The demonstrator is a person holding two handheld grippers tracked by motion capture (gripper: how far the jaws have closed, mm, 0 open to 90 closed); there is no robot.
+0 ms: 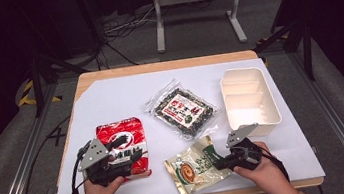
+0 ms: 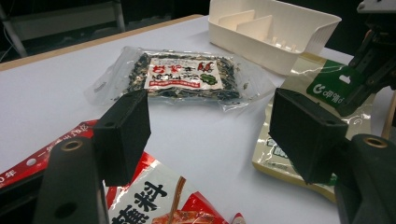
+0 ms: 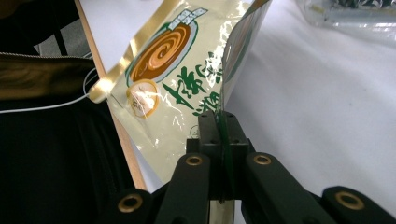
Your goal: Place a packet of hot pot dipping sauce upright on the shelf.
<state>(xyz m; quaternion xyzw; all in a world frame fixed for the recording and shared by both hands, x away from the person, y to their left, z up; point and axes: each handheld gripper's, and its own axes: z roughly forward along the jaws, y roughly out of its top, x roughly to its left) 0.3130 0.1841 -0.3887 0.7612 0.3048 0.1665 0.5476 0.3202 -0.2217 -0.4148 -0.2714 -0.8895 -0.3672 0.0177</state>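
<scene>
Three packets lie on the white surface (image 1: 120,99) in the high view: red packet (image 1: 123,146), dark packet (image 1: 182,109), cream packet (image 1: 194,167). Left gripper view: left gripper (image 2: 210,135) jaws wide apart, empty, over the red packet. Right gripper view: right gripper (image 3: 223,135) jaws clamped on the cream packet's edge.

i see white table sheet (image 1: 125,103) evenly bright under overhead light, surroundings beyond it near black; glare on cream packet (image 3: 163,88) film; my gripper views soft, grainy.
</scene>
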